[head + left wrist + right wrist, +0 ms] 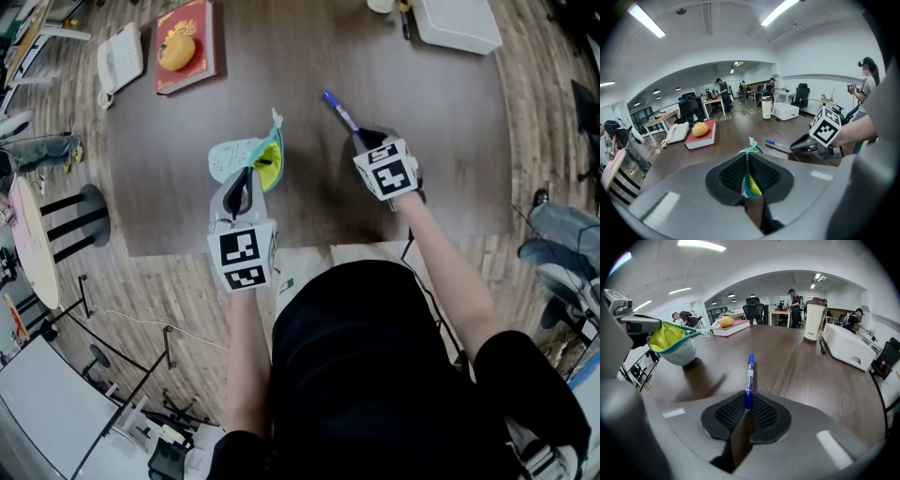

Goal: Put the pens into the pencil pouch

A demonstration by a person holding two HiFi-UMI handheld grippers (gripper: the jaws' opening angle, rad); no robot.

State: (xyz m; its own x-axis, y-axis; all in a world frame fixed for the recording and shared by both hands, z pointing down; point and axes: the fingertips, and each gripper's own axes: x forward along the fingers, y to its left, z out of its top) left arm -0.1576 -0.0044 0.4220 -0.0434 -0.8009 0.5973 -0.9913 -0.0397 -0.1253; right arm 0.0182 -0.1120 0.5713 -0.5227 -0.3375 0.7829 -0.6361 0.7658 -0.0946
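A pale green pencil pouch (246,155) with a yellow lining lies open on the dark table, its teal zipper edge lifted. My left gripper (246,190) is shut on that zipper edge (747,177), holding the mouth up. To its right my right gripper (367,140) is shut on a blue pen (339,112), which sticks out forward from the jaws above the table. In the right gripper view the blue pen (749,377) points away and the pencil pouch (675,345) hangs at the left. The left gripper view shows the blue pen (778,144) and the right gripper (799,143) to the right.
A red book (188,47) with an orange fruit (176,52) on it lies at the table's back left, next to a white telephone (120,58). A white box (457,22) and a tumbler (814,320) stand at the back right. People work at desks farther off.
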